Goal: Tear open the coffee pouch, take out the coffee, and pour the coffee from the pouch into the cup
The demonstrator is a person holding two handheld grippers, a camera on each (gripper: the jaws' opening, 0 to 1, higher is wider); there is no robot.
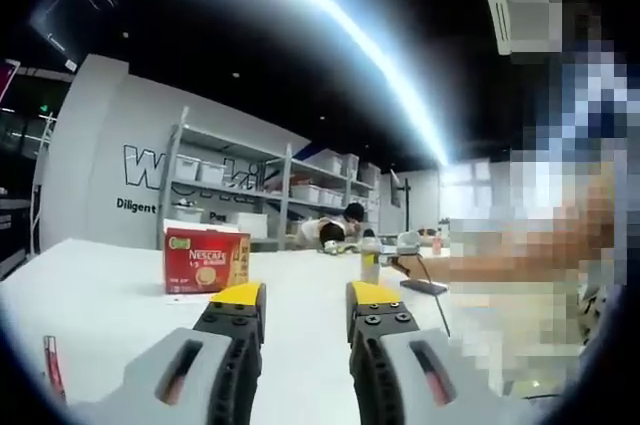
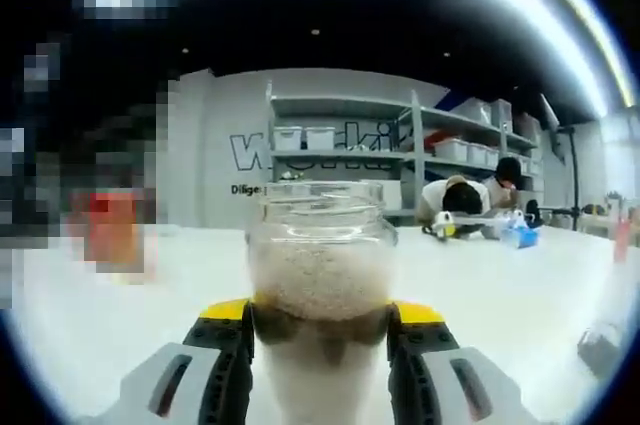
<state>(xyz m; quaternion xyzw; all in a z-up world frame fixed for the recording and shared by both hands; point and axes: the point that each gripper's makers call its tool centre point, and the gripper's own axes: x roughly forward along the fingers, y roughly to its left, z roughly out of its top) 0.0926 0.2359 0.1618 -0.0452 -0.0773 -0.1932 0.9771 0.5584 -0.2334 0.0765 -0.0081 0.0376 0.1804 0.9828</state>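
Right jaws: the right gripper (image 2: 320, 330) is closed on the jar (image 2: 320, 275), one yellow-tipped jaw on each side of its lower body; the jar stands upright between them
Jar: clear glass, open at the top, no lid on it; inside is a pale grainy layer with a darker band under it, and I cannot tell what the material is; this seems to be the cup of the task
Left jaws: the left gripper (image 1: 305, 310) holds nothing, its jaws stand a little apart with bare table between them
Table: white table (image 1: 110, 295), wide and mostly bare near the left jaws
Box: a red Nescafe box (image 1: 206, 261) stands upright on the table, far and left of the left jaws, well apart from them
Stick: a thin red stick (image 1: 52, 365) lies at the near left edge of the left gripper view; it may be a coffee pouch, but it is too small to be sure
Background: shelves (image 2: 345, 145) with bins at the far wall, and a person (image 2: 460, 197) bent over the far end of the table
Stage: my judgement is that no pouch is in hand yet, so tearing is not begun
Risk: the glass is smooth, and if the right jaws loosen or tilt, the jar may slip or spill its contents; with the right gripper busy, the left must take and tear a pouch alone, so it may tear badly and scatter coffee on the table
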